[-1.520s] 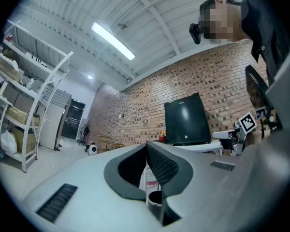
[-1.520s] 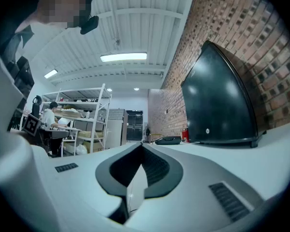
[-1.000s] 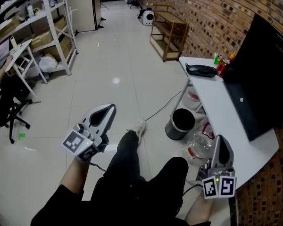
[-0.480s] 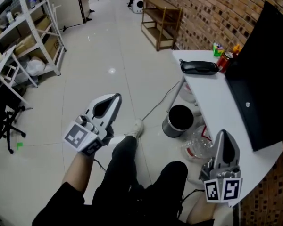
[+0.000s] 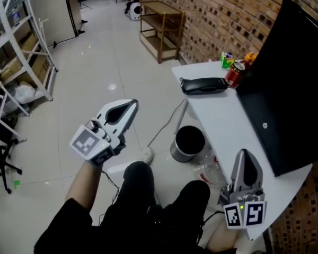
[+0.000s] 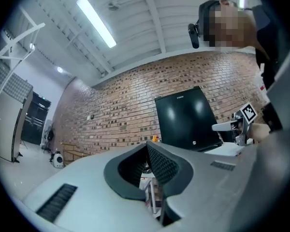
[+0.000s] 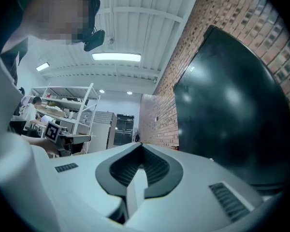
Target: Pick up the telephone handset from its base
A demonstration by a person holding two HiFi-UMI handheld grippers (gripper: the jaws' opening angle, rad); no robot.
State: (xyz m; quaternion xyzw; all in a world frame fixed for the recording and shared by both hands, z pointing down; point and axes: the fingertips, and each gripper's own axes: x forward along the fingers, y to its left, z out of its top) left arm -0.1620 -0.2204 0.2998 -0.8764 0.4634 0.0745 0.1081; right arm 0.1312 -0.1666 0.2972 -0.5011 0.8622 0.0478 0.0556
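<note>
compared with a second ago, the white table (image 5: 225,123) and everything on it sit further left and lower in the head view, and more of the brick wall (image 5: 222,15) shows. the left gripper (image 5: 131,106) is now further right over the floor, closer to the table's far end. the right gripper (image 5: 244,155) keeps almost the same place at the table's near edge. both pairs of jaws are pressed together, as they were before.

counted: two grippers, one telephone (image 5: 203,85), one black monitor (image 5: 286,78), one dark bin (image 5: 187,143) on the floor left of the table, one green can (image 5: 227,59), one red can (image 5: 234,73), and one wooden shelf (image 5: 160,28) far along the wall.

the telephone lies at the far end of the table, just left of the cans, with the handset on its base as far as can be seen. it is well apart from both grippers.

the left hand (image 5: 98,157) reaches out from the body over the floor, its gripper pointing far and right, roughly level. the left gripper view shows the tips (image 6: 147,147) meeting with nothing between them, aimed at the monitor (image 6: 186,120).

the right gripper is held close to the body, pointing far along the table, marker cube (image 5: 244,214) facing up. its own view shows the tips (image 7: 141,147) closed and empty, the monitor (image 7: 232,115) to the right.
</note>
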